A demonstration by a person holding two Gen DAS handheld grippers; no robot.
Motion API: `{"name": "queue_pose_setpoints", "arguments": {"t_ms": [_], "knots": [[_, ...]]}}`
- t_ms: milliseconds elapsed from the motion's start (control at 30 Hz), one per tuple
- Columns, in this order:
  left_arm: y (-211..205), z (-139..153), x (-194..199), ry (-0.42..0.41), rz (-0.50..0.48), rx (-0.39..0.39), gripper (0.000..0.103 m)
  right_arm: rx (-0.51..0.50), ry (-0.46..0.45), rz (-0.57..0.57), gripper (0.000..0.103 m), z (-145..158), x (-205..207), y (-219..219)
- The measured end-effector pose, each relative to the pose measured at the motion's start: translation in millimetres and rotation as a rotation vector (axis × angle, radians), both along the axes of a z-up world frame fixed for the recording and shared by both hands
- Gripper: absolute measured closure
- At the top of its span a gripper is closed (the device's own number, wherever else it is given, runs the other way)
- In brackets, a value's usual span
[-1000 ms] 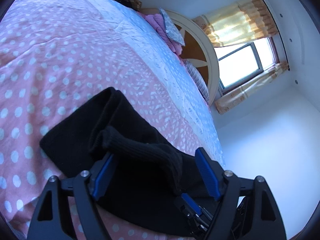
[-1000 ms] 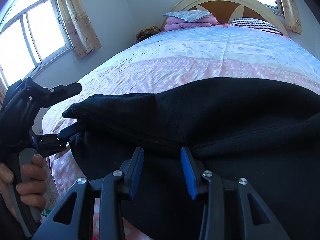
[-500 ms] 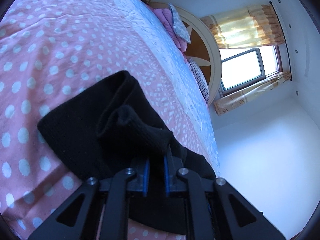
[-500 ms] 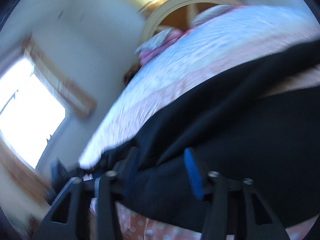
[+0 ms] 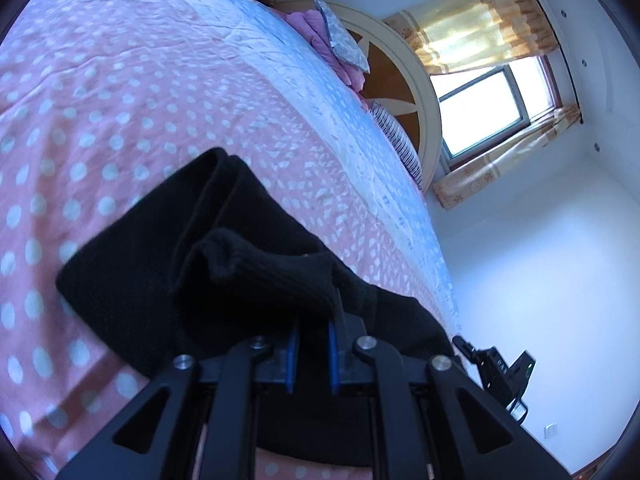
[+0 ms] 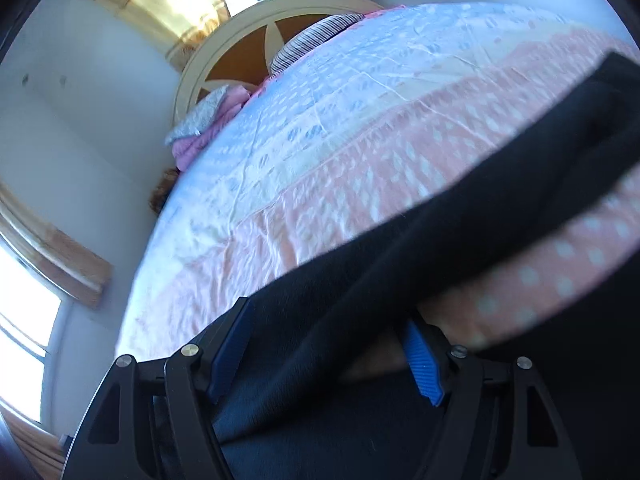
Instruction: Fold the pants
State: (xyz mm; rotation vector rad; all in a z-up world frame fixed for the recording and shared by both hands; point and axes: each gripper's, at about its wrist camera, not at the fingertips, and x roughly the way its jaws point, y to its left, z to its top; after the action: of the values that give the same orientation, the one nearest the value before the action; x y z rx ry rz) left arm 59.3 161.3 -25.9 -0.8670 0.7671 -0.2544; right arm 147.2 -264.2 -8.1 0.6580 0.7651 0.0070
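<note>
Pants (image 5: 248,264) within left hand-held gripper (image 5: 312,354)

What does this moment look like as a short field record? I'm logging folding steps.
garment: black pants, lying on the bed
surface: pink dotted bedspread
left tool: shut on a ribbed cuff of the pants
right tool: jaws opening, pants fabric between them, not pinched
background: round headboard, folded bedding by it
</note>
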Motion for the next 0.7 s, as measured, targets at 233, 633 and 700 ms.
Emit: {"name": "queue_pose_setpoints", "arguments": {"t_ms": [233,633,700], "knots": [[14,26,14,-0.08,-0.044,0.063,0.09,0.094,-0.063,0.073,0.096,1,-17,-16],[27,9,-40,-0.06,-0.145,0.218,0.091,0.022,-0.09,0.156,0.096,-9,-149,14],[31,-6,-39,-0.018,-0.126,0.224,0.09,0.007,-0.064,0.15,0.096,-25,-152,17]]}}
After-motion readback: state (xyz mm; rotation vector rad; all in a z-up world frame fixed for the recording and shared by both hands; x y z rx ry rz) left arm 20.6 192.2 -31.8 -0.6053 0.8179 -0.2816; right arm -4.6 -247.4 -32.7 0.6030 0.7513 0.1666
